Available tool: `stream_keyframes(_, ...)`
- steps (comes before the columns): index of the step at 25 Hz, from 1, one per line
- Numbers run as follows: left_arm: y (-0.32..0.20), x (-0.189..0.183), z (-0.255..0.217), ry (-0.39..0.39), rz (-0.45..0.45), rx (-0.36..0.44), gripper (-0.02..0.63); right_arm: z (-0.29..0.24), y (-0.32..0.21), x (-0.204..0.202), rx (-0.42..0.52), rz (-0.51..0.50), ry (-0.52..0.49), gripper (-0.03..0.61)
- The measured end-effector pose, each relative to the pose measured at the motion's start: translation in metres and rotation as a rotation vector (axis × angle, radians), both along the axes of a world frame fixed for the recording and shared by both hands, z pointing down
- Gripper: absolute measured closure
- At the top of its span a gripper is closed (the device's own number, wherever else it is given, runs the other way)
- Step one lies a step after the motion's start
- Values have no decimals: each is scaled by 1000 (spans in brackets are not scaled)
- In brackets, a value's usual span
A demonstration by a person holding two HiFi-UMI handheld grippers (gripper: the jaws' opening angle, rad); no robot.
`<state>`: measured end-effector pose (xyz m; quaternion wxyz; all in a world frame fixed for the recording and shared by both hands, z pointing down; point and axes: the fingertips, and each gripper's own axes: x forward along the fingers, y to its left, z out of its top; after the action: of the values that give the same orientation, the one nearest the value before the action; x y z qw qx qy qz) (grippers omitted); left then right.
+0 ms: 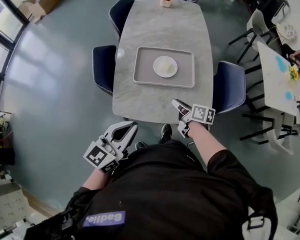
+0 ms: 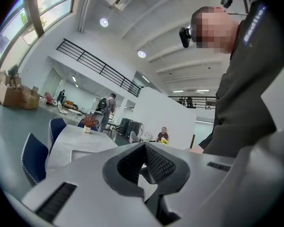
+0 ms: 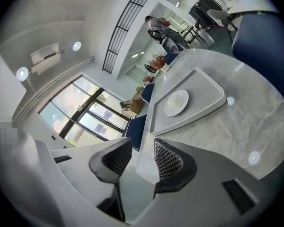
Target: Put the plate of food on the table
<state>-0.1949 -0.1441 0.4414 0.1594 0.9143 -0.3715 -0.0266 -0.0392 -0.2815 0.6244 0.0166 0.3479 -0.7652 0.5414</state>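
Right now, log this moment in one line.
plate on tray, on table | left gripper shut, empty | right gripper open, empty | neither touching plate

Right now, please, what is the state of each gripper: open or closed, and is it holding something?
Left gripper: closed, holding nothing.
Right gripper: open, holding nothing.
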Motion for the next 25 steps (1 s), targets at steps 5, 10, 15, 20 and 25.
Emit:
stream_keyframes(5, 6, 12, -6, 2, 97, 21, 609, -42, 46, -7, 310, -141, 185, 490)
stream_keyframes(10, 8, 36, -16, -12, 184, 64, 610, -105, 77, -14, 625, -242, 315, 566)
stream_keyframes(15, 8, 56, -32, 4, 272, 66, 609, -157, 102, -25, 794, -286, 338, 568)
stream_keyframes(20, 8, 71, -53, 56, 351, 112, 609, -194, 120, -33, 911, -299, 337, 568)
stream_keyframes(25, 9, 77, -42, 9, 372, 100, 609, -194, 136, -39, 918, -320, 323, 568)
